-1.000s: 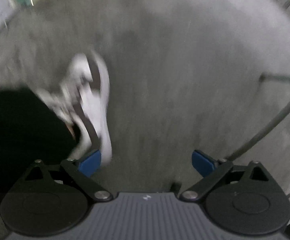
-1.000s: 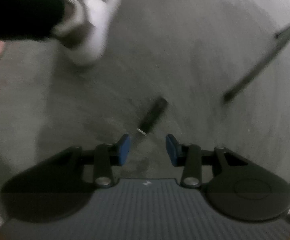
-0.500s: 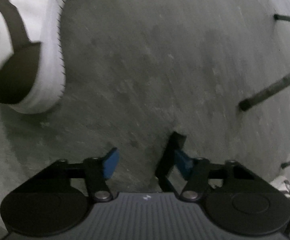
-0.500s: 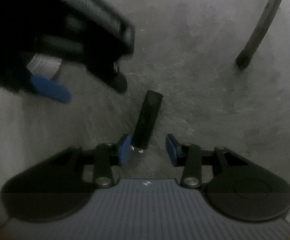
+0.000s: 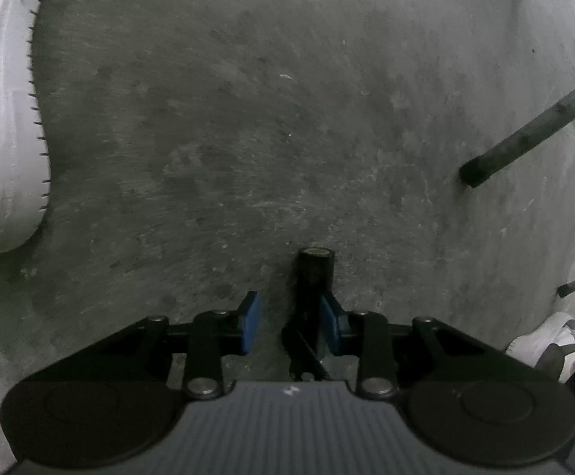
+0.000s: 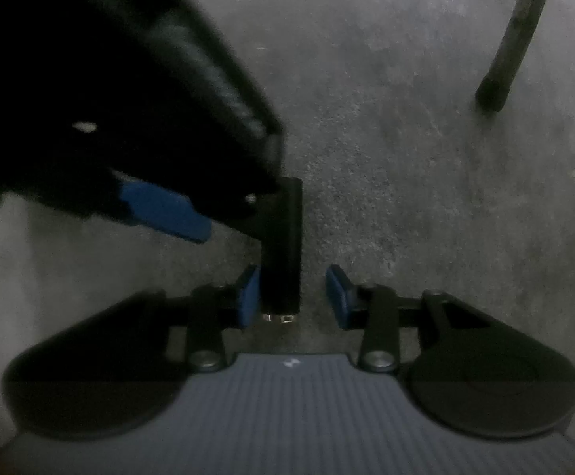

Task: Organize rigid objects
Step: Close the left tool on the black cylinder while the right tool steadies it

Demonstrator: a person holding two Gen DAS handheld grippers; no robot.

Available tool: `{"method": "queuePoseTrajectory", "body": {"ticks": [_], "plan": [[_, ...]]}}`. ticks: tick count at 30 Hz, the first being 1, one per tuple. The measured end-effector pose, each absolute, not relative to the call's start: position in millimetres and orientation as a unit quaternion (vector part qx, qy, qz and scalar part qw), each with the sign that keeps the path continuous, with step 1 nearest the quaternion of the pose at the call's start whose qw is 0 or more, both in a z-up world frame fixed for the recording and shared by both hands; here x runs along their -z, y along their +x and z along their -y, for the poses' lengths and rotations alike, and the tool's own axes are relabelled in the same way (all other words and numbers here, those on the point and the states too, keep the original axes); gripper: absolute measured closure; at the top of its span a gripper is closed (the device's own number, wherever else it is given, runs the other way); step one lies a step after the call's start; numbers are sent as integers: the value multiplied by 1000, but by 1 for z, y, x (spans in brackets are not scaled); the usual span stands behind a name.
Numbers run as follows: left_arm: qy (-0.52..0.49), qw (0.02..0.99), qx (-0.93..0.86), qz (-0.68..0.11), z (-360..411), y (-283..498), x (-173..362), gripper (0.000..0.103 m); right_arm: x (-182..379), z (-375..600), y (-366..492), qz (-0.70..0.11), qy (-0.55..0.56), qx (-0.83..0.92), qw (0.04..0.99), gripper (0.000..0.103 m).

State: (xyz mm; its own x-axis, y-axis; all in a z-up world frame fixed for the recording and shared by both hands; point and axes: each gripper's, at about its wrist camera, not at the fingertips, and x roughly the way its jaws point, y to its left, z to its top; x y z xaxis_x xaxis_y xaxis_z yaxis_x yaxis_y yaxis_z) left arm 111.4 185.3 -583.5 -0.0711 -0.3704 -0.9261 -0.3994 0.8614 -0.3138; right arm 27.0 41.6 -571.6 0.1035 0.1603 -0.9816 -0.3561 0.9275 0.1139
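Two tools have dropped close to the concrete floor [image 5: 271, 126] within the last second, and both now straddle the same small black bar [image 5: 313, 277] lying on it. The left tool [image 5: 289, 318] has just been closing from nearly its widest; the bar sits between its pads, against the one on the right of its view, while the other pad stands apart. So it is not gripping yet. The right tool [image 6: 292, 297] has narrowed a little too, and from its own camera the bar's near end rests against the left-hand pad with a clear gap on the other side, so it is also open around the bar. A second ago the bar lay ahead of the right tool and the left saw only floor. To my eye the pick-up is about to happen, though two tools crowding one short piece could nudge it aside. Farther out, a white shoe [image 5: 6, 118] sits at the left edge and a grey metal leg [image 5: 525, 138] stands to the right.
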Motion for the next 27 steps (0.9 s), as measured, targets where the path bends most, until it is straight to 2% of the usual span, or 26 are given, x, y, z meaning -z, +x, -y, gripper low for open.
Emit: {"method": "queuePoseTrajectory", "body": {"ticks": [7, 16, 18, 19, 27], "plan": [[-273, 628, 3, -729, -177, 119, 586, 76, 570, -49, 14, -634, -112, -177, 744, 82], [-280, 631, 1, -724, -174, 119, 585, 75, 567, -55, 10, -634, -124, -187, 740, 83], [-280, 634, 4, -721, -172, 116, 586, 78, 566, -55, 12, -634, -126, -188, 740, 83], [-285, 635, 7, -718, -169, 115, 588, 83, 566, -56, 12, -633, -128, -190, 740, 83], [-290, 642, 2, -709, -164, 101, 590, 84, 566, -68, 4, -624, -148, -206, 739, 83]]}}
